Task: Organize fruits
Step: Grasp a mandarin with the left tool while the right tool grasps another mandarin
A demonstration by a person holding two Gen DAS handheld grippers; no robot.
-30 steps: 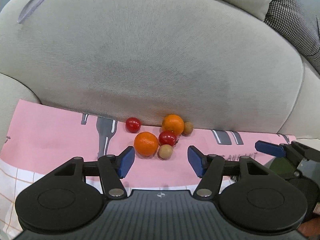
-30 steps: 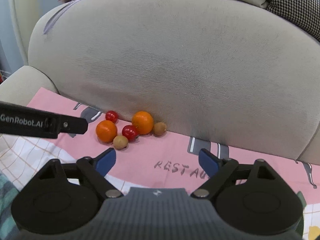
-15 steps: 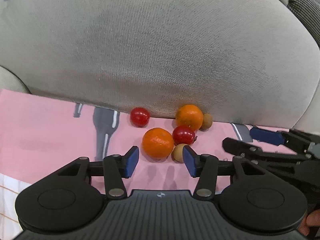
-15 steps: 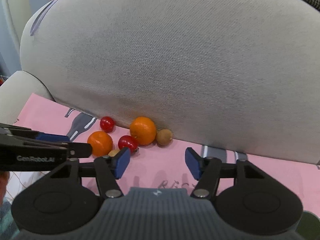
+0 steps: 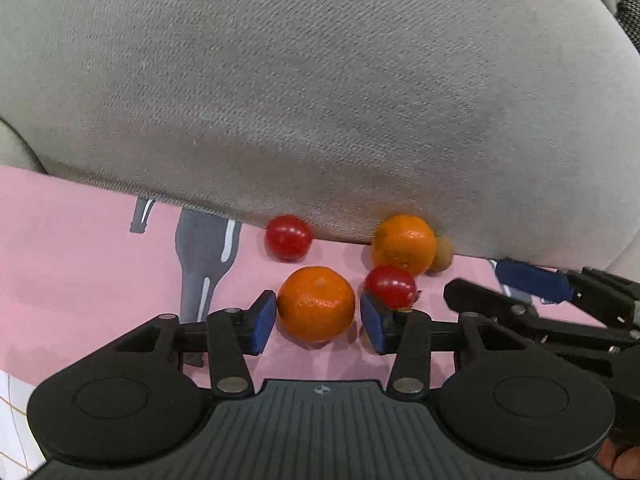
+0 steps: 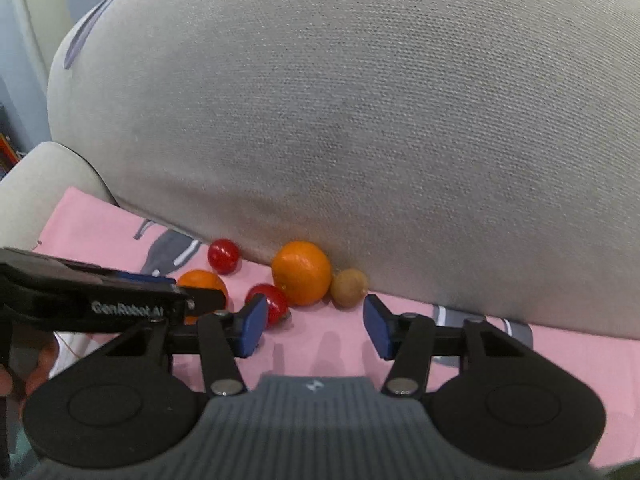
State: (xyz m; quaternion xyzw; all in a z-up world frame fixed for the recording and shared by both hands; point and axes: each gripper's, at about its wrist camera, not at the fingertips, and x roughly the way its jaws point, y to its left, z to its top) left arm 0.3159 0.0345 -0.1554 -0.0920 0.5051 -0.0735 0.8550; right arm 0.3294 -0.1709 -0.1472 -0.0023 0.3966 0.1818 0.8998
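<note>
Several fruits lie on a pink cloth (image 5: 80, 264) against a grey sofa cushion (image 5: 320, 100). My left gripper (image 5: 318, 318) is open, with its blue pads on either side of the near orange (image 5: 316, 304), close to it. A red tomato (image 5: 390, 286), a far orange (image 5: 404, 244), a brown fruit (image 5: 442, 254) and a second tomato (image 5: 288, 237) lie behind. My right gripper (image 6: 316, 326) is open and empty, just short of the far orange (image 6: 302, 272) and the brown fruit (image 6: 349, 287). The left gripper hides part of the near orange (image 6: 202, 280) in the right wrist view.
The cushion (image 6: 360, 120) rises steeply right behind the fruits. The sofa arm (image 6: 44, 184) stands at the left. The right gripper's fingers (image 5: 532, 284) reach in at the right of the left wrist view. White checked cloth (image 5: 12, 412) lies near left.
Both grippers have moved forward toward the fruits and narrowed their openings. The left pads now flank the near orange. The small brown fruit by the red tomato is hidden behind the left finger.
</note>
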